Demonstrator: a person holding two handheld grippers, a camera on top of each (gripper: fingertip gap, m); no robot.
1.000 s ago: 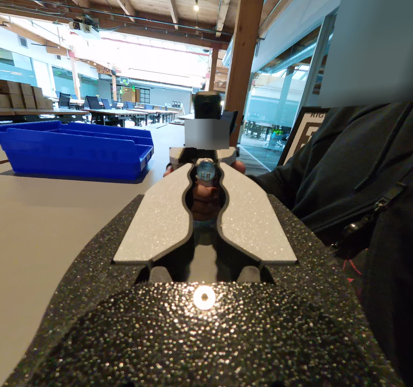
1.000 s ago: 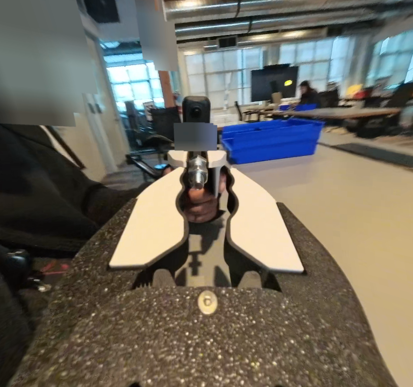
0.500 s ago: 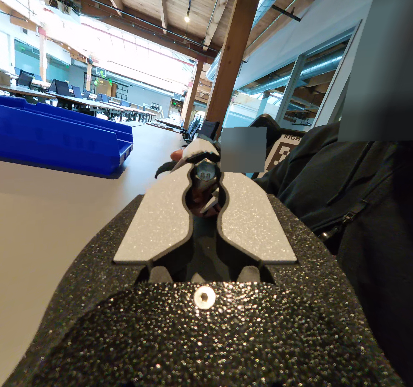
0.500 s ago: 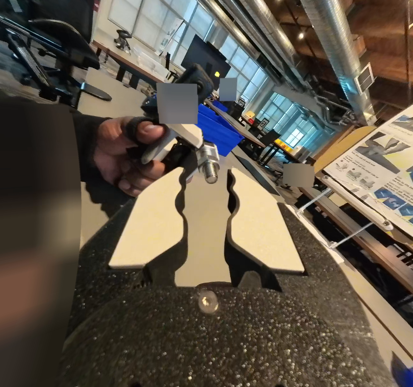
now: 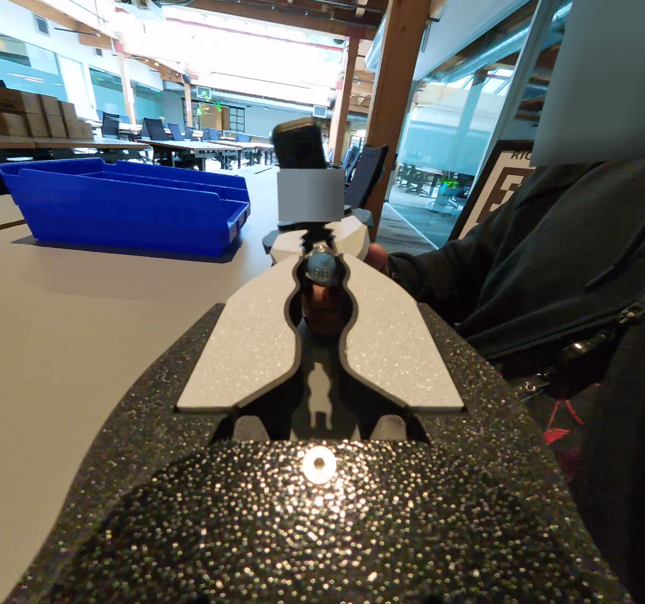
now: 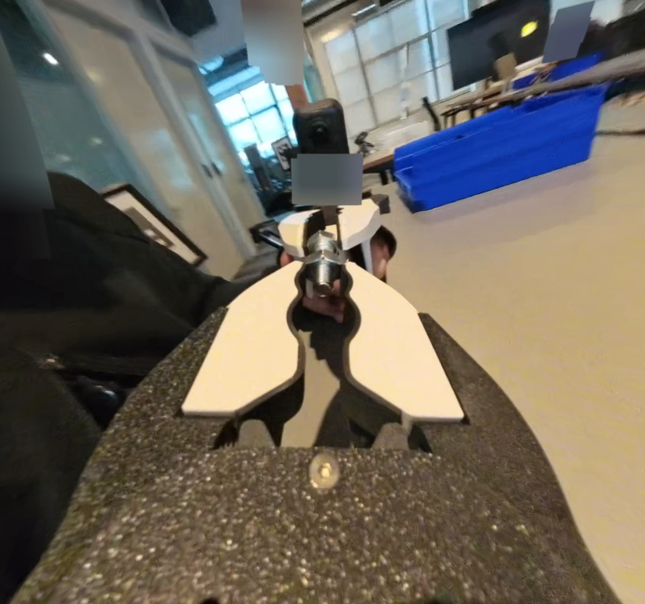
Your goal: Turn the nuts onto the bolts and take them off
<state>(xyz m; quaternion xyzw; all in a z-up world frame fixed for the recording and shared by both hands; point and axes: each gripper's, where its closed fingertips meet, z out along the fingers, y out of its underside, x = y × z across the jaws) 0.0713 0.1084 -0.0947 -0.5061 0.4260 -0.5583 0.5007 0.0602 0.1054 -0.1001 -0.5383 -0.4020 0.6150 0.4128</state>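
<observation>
My left gripper [image 5: 321, 266] is shut on the head of a silver bolt [image 5: 321, 271] and holds it above the table. The bolt's shank points away towards my right gripper [image 5: 316, 238], which faces it head-on. In the right wrist view the threaded end of the bolt [image 6: 323, 278] points at the camera. A silver nut [image 6: 326, 256] sits partway along the thread. My right gripper [image 6: 323, 266] has its tips closed around the nut. The left gripper [image 6: 328, 228] shows just behind it, with a hand below. This view is motion-blurred.
Blue plastic bins [image 5: 132, 203] stand at the back of the grey table [image 5: 87, 325]; they also show in the right wrist view [image 6: 495, 165]. A person in a dark jacket [image 5: 523, 273] is close on the right of the left wrist view. A framed marker board [image 5: 502, 186] stands behind. The tips of both grippers are at nearly the same place.
Half a second ago my right gripper was tilted away, its jaws wider and off the bolt. It is now back in line with the bolt, tips on the nut. My left gripper kept holding the bolt.
</observation>
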